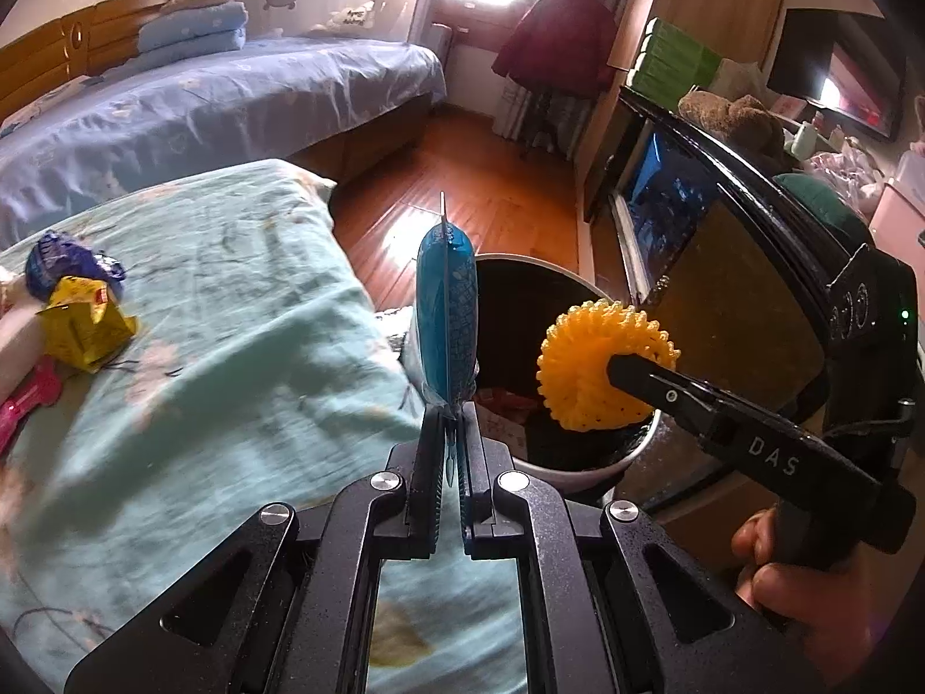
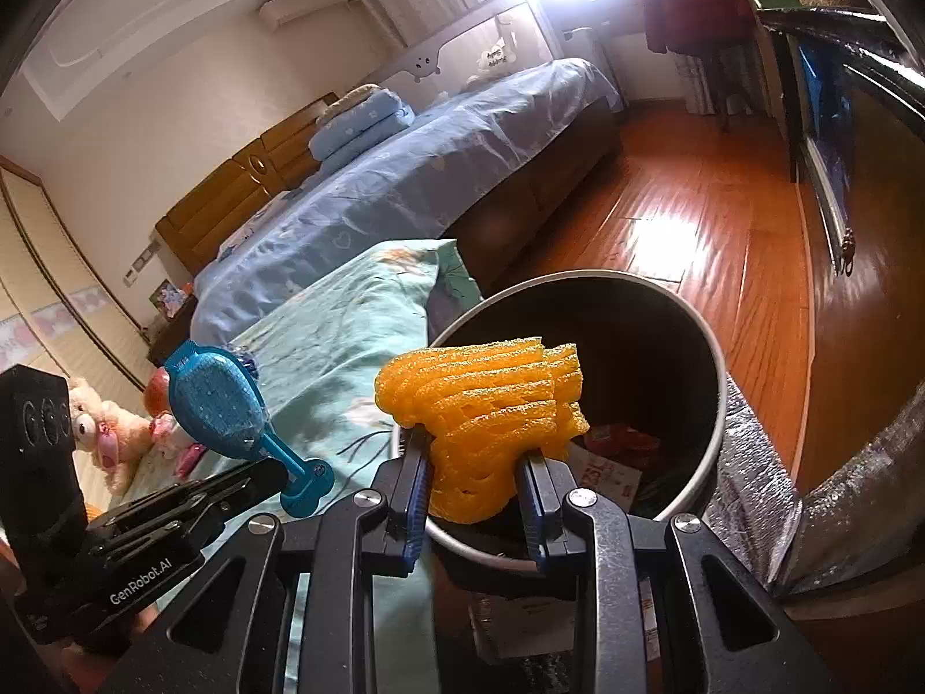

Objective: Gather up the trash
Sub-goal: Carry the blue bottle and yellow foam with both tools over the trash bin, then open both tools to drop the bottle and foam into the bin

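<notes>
Right gripper (image 2: 471,483) pinches an orange foam net (image 2: 485,416) between part-closed fingers, directly over the open trash bin (image 2: 714,422) for dropping, while left gripper (image 1: 450,434), nearly closed, grips a blue packet (image 1: 448,324) beside the rim.

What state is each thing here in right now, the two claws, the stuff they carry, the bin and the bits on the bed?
left gripper: shut on the blue packet.
blue packet: held upright, beside the bin.
right gripper: shut on the orange foam net.
orange foam net: squeezed, held over the bin's rim.
trash bin: open, some litter inside.
yellow wrapper: crumpled, lying on the bed.
</notes>
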### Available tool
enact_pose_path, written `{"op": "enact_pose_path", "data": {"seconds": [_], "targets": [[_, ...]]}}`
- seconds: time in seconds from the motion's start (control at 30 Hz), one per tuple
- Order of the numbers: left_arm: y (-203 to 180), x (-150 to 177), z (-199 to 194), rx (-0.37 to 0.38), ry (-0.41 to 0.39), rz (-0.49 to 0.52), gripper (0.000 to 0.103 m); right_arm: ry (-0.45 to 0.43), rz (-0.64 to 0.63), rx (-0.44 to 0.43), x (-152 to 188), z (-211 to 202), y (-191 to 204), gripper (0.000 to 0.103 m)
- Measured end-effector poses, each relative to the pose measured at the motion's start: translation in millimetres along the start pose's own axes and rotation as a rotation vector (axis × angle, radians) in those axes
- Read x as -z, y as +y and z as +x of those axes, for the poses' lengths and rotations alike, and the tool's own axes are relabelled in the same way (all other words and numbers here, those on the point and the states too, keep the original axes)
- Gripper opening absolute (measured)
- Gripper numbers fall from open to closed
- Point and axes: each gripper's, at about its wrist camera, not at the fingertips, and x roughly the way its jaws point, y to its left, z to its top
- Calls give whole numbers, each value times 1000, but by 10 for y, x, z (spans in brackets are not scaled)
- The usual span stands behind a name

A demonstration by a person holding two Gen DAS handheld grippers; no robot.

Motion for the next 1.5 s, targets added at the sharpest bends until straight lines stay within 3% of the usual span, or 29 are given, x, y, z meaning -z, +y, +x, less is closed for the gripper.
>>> {"op": "enact_pose_path", "data": {"seconds": [1.13,1.2,1.33,1.4,1.5], "targets": [[-275,-238,286,25,25,29,4,4,-12,72,-178,113,-299,28],[-280,-240,295,23,30,29,4,9,-15,77,-181,126,-305,31],[-245,-241,296,17,34,13,15,17,-2,84,-208,148,-335,43],[-211,-232,266,10,23,2,34,14,5,89,-207,139,-351,51],[-164,-206,212,8,10,-9,36,10,11,87,-197,129,-358,59]]}}
